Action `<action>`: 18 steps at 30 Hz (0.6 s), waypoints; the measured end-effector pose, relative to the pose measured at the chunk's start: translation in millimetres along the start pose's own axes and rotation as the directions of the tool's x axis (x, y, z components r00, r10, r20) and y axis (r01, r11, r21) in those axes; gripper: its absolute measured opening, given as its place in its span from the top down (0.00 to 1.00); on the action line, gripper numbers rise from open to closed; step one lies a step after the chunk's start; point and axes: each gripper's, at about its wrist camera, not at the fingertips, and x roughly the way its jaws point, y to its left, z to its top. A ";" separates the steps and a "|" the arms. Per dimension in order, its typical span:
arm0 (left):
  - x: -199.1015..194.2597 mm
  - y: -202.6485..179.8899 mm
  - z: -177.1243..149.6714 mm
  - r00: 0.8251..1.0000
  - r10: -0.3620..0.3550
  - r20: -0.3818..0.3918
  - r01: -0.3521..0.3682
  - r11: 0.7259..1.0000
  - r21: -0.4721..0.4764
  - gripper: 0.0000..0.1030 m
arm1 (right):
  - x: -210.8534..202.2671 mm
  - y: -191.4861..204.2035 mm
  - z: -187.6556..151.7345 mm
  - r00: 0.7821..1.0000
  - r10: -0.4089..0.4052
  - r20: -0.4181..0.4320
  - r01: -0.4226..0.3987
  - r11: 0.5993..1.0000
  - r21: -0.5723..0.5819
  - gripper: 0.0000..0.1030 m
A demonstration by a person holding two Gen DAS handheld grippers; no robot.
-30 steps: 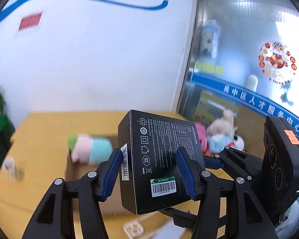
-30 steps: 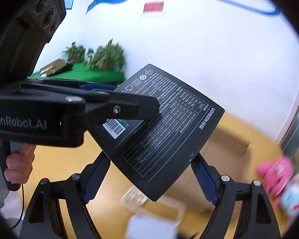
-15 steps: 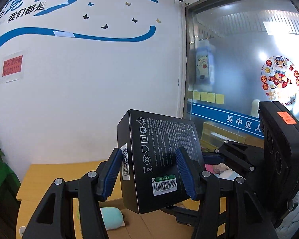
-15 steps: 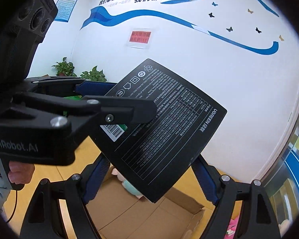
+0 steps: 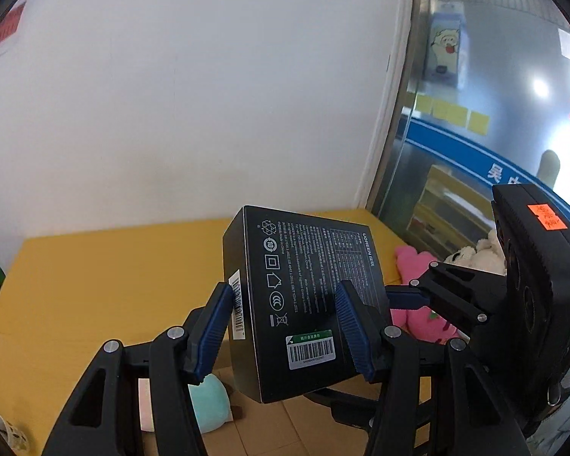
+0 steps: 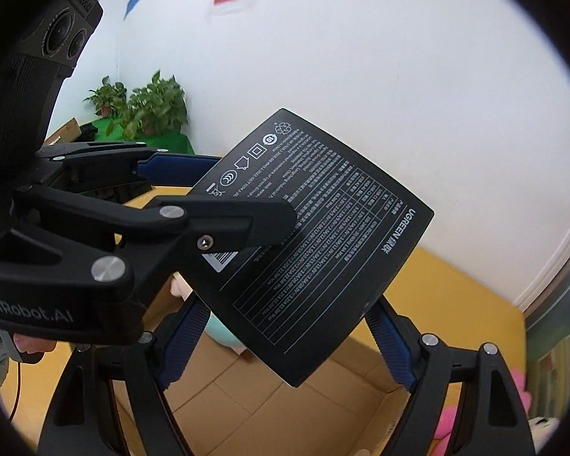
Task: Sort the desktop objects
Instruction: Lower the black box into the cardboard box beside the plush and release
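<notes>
Lowered: matte rectangular black box

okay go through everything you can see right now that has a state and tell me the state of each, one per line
Black Ugreen box: held in the air over the cardboard box, tilted, printed face up.
Left gripper: shut on the black Ugreen box.
Right gripper: pads at the box's two edges; contact not clear.
Cardboard box: open, pastel plush toy inside.
Pastel plush toy: lying in the cardboard box.
Pink plush toy: lying outside the box on the yellow table.

An office: slogan-painted wall, glass partition, potted plants.
</notes>
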 end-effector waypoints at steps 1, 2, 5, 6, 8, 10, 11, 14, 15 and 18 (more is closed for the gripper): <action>18.7 6.3 -7.4 1.000 0.001 -0.031 -0.001 1.000 -0.012 0.48 | 14.8 -4.9 -6.7 1.000 0.015 -0.019 -0.014 1.000 0.016 0.19; 35.4 11.2 -14.4 0.998 -0.001 -0.060 0.000 1.000 -0.023 0.48 | 28.9 -9.5 -13.9 0.999 0.031 -0.037 -0.030 0.999 0.033 0.19; 84.1 24.2 -41.9 0.987 -0.002 -0.160 -0.007 0.999 -0.052 0.48 | 79.3 -24.1 -43.1 0.990 0.098 -0.101 -0.088 0.991 0.097 0.19; 98.4 27.0 -51.3 0.982 0.006 -0.191 -0.017 0.998 -0.056 0.48 | 94.8 -24.6 -55.2 0.985 0.118 -0.126 -0.104 0.988 0.113 0.19; 122.8 30.8 -71.8 0.969 0.017 -0.247 -0.035 0.997 -0.067 0.48 | 124.8 -26.6 -74.1 0.974 0.139 -0.181 -0.118 0.985 0.125 0.19; 144.2 34.4 -87.7 0.954 0.023 -0.300 -0.051 0.995 -0.086 0.48 | 150.2 -29.0 -88.5 0.959 0.155 -0.237 -0.125 0.983 0.136 0.19; 153.3 35.2 -94.7 0.945 0.022 -0.325 -0.056 0.994 -0.098 0.48 | 156.9 -31.6 -89.8 0.953 0.167 -0.253 -0.133 0.980 0.148 0.19; 170.7 30.4 -108.7 0.924 0.008 -0.383 -0.056 0.992 -0.114 0.48 | 176.8 -37.3 -109.8 0.928 0.211 -0.307 -0.157 0.969 0.191 0.19; 175.4 30.4 -113.0 0.916 0.002 -0.401 -0.055 0.991 -0.119 0.48 | 181.8 -37.9 -119.2 0.920 0.216 -0.326 -0.159 0.968 0.193 0.19; 189.9 19.4 -117.6 0.893 0.052 -0.447 -0.100 0.991 -0.084 0.49 | 188.5 -42.3 -129.8 0.904 0.229 -0.360 -0.159 0.964 0.214 0.20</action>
